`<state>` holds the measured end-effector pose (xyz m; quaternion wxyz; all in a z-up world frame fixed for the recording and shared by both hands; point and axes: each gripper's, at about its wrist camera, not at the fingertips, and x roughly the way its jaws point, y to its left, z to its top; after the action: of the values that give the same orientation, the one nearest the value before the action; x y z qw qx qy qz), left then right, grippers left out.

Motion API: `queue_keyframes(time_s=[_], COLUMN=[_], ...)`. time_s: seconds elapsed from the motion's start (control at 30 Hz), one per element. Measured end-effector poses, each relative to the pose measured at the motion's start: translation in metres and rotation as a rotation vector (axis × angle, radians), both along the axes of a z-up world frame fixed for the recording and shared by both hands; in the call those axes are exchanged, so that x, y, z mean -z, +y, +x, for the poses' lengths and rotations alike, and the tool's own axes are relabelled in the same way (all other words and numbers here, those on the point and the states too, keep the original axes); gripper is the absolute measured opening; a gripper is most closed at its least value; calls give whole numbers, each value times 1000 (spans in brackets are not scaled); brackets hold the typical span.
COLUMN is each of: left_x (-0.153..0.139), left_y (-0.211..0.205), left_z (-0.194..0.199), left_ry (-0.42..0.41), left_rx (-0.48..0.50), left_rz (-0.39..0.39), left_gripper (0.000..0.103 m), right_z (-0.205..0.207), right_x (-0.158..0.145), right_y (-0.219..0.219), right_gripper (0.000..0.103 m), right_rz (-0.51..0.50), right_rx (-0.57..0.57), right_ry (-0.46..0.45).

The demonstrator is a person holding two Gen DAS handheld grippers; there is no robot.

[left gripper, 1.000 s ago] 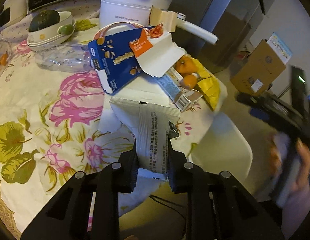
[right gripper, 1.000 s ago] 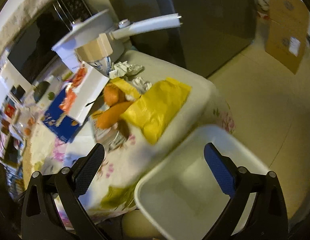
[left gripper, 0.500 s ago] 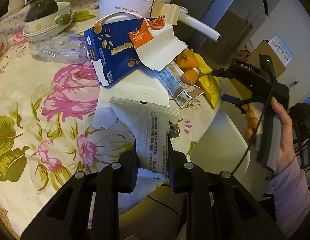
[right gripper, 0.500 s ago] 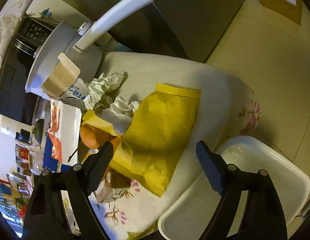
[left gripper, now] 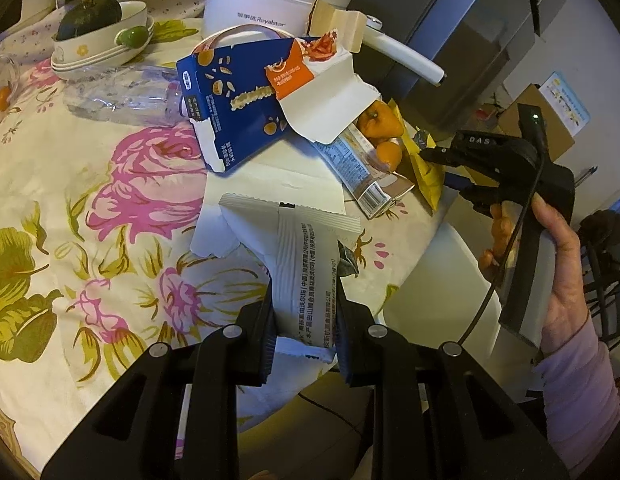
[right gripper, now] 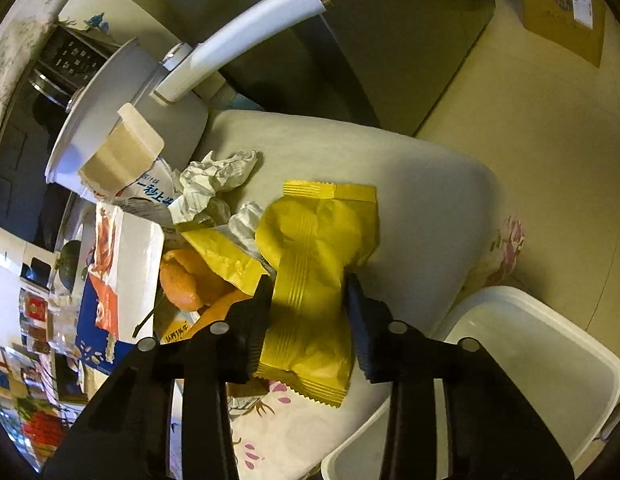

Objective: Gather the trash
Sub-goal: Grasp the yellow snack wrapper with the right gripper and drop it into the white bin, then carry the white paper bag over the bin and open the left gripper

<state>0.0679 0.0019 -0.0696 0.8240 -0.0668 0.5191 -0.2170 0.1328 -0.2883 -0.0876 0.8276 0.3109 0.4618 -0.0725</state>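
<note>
The left gripper [left gripper: 306, 312] is clenched on a white wrapper [left gripper: 298, 256], pinched low down so that most of the packet stands above the fingers, over the flowered tablecloth [left gripper: 70, 184]. The right gripper [right gripper: 306, 312] has its two fingers on both sides of the yellow wrapper [right gripper: 314, 276], pressing its middle so that it looks grasped, though the wrapper is still lying on the table near the edge. The white bin [right gripper: 530, 368] stands below the table edge, just to the right of this gripper. I judge that the step in hand is to take the yellow wrapper away and drop it in the bin. To do it well, the squeeze should be firm, because the foil is thin and slippery. Lift a little first, so the orange peel [right gripper: 182, 280] and the crumpled paper [right gripper: 218, 176] beside it are not dragged along. Then carry it over the middle of the bin and open there, not above the rim. The white wrapper can go next, and the torn blue box [left gripper: 238, 100] is still waiting
</note>
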Motion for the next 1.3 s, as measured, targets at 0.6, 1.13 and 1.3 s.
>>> queue_keyframes(time_s=[0.6,1.13,1.3], left_x=[-29,-23,-17], left_y=[-34,-99,-125], left_z=[-21,-35,-36], left_ry=[-82,-79,-63], left_rx=[63,168,203], left_rz=[-70,-52,-57], left_gripper=[25,25,25], right_z=[-121,-176,-184], right_x=[-65,-41,-52], right_y=[-15,-43,-50], right_gripper=[29,85,87], right_rz=[-233,-402,-500], right_rx=[-57,22,90], right_ry=[-84,65,21])
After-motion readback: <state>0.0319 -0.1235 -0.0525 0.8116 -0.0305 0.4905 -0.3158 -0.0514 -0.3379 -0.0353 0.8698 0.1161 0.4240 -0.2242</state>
